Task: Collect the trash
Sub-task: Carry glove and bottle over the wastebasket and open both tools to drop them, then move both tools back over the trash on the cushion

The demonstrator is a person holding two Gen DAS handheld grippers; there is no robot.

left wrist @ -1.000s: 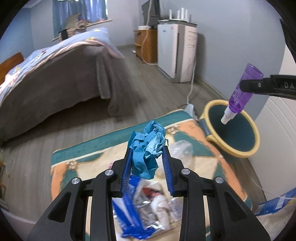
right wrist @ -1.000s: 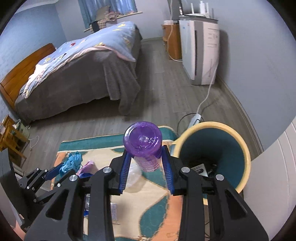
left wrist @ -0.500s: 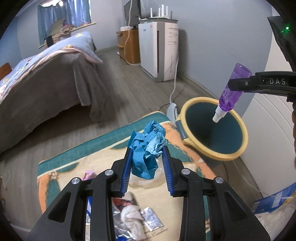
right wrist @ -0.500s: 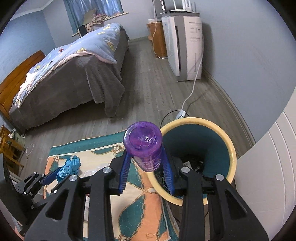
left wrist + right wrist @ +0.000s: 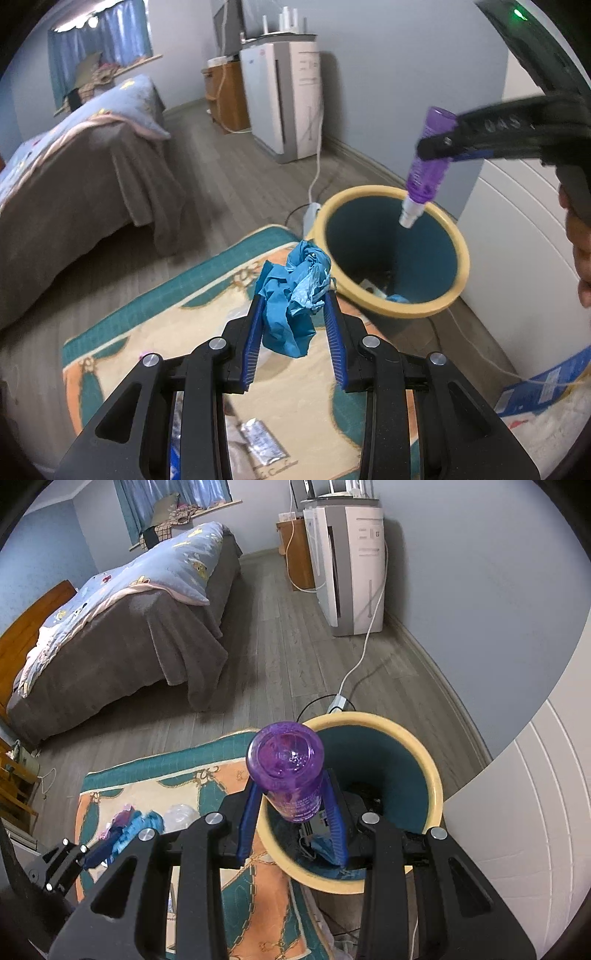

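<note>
The right gripper [image 5: 291, 812] fingers are clamping an upside-down purple bottle [image 5: 286, 771] over the yellow-rimmed bin [image 5: 436, 786]; the left gripper [image 5: 293, 314] fingers are pinching a crumpled blue glove [image 5: 291, 295] above the rug [image 5: 177, 321], just short of the rim. Released here, the light glove is likely missing the bin; the bottle risks clipping the rim.

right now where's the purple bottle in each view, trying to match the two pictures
Left wrist view: purple bottle upper right, cap down over the trash bin, clamped in the right gripper.
Right wrist view: bottle at centre, base toward the camera, between the blue pads.
Shared landmark: the yellow-rimmed bin, under the bottle in both.
</note>
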